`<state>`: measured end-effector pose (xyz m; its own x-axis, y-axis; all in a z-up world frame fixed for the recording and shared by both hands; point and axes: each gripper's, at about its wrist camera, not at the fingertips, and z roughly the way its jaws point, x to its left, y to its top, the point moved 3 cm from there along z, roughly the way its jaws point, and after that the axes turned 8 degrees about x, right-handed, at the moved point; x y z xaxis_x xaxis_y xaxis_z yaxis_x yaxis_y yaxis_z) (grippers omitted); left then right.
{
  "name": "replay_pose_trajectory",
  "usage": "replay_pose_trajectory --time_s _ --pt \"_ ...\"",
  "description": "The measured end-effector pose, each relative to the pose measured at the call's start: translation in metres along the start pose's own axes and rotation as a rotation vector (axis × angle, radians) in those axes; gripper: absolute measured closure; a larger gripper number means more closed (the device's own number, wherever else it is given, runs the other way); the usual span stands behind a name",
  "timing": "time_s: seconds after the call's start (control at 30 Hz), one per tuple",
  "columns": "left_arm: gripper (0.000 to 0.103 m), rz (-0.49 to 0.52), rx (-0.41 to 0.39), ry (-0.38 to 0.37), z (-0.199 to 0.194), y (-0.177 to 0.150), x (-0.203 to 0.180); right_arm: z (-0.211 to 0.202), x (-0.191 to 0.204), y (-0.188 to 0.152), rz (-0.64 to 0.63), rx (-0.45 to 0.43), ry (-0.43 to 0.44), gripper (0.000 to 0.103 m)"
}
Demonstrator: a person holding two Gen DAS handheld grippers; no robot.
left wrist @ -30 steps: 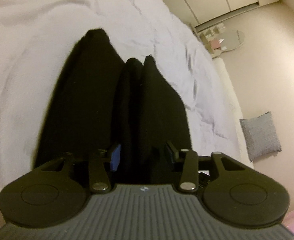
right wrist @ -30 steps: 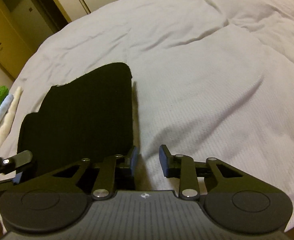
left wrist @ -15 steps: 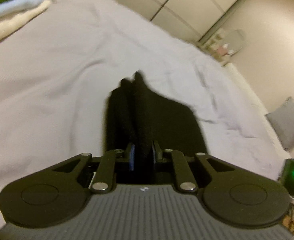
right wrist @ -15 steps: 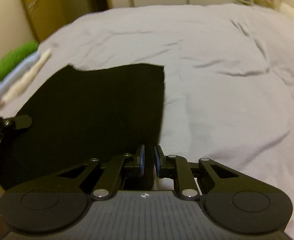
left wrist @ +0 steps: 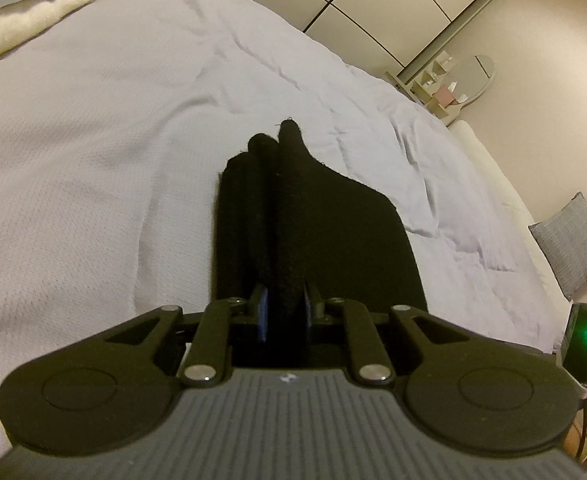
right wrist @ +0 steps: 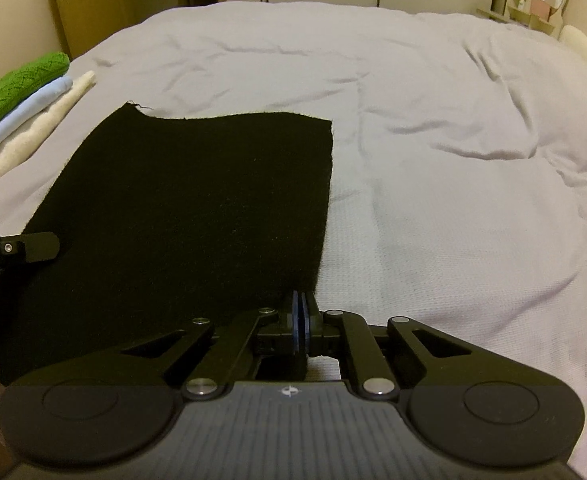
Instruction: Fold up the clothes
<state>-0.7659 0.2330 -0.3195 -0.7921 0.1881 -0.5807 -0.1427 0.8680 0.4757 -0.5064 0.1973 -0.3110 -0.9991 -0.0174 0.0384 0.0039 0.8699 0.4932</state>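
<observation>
black cloth (right wrist: 189, 216) corner pinched in right gripper (right wrist: 302, 312)

- A grey cushion (left wrist: 571, 238) is lying on the floor beyond the bed's right edge.
- An oval mirror (left wrist: 475, 76) is leaning against the wall.
- A wooden door (right wrist: 89, 0) is standing shut.

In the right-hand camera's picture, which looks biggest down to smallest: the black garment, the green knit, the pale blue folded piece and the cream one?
As they look in that view:
1. black garment, by far the largest, though it lies nearest the camera.
2. green knit.
3. pale blue folded piece and cream folded piece: too alike to rank, since both are stacked, partly hidden and cut off.
</observation>
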Motion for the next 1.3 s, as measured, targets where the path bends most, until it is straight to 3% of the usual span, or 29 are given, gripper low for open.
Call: replay_pose_trajectory --time_s 0.17,0.23,0.3,0.37,0.43,0.57,0.67,0.77,0.83,0.93,1.07,1.13,1.3 --pt "0.089 0.058 0.008 0.048 0.008 -0.003 -0.005 -0.001 -0.019 0.001 0.085 -0.007 0.059 0.086" --pt "0.089 0.035 0.009 0.041 0.007 -0.001 0.001 0.0 -0.026 -0.001 0.114 -0.006 0.098 0.086" --pt "0.09 0.061 -0.021 0.044 -0.001 -0.002 -0.003 -0.001 -0.031 -0.003 0.129 -0.012 0.124 0.086" --pt "0.09 0.126 -0.041 0.086 -0.002 -0.004 -0.012 -0.003 -0.028 -0.005 0.12 -0.028 0.118 0.086" --pt "0.089 0.135 -0.023 0.11 0.007 -0.004 -0.01 -0.001 -0.02 -0.006 0.108 -0.045 0.098 0.093" --pt "0.085 0.133 -0.018 0.15 0.005 -0.005 -0.008 0.003 0.005 -0.008 -0.014 -0.074 0.003 0.093" --pt "0.087 0.151 -0.045 0.2 -0.013 -0.004 -0.016 -0.01 -0.014 -0.008 0.085 -0.122 0.08 0.091" --pt "0.09 0.213 -0.114 0.248 -0.041 -0.007 -0.035 -0.037 -0.024 -0.02 0.089 -0.242 0.158 0.079" --pt "0.09 0.252 -0.122 0.209 -0.047 -0.012 -0.047 -0.046 -0.026 -0.03 0.101 -0.266 0.217 0.079" --pt "0.088 0.303 -0.079 0.193 -0.034 -0.024 -0.057 -0.034 -0.018 -0.038 0.124 -0.216 0.279 0.077" --pt "0.089 0.261 -0.014 0.246 -0.007 -0.043 -0.041 -0.022 0.016 -0.043 -0.072 -0.229 0.103 0.077" --pt "0.091 0.279 -0.016 0.265 -0.01 -0.042 -0.043 -0.025 0.017 -0.039 -0.083 -0.207 0.113 0.077" --pt "0.091 0.312 -0.089 0.27 -0.025 -0.008 -0.056 -0.032 -0.027 -0.007 0.124 -0.195 0.301 0.077"
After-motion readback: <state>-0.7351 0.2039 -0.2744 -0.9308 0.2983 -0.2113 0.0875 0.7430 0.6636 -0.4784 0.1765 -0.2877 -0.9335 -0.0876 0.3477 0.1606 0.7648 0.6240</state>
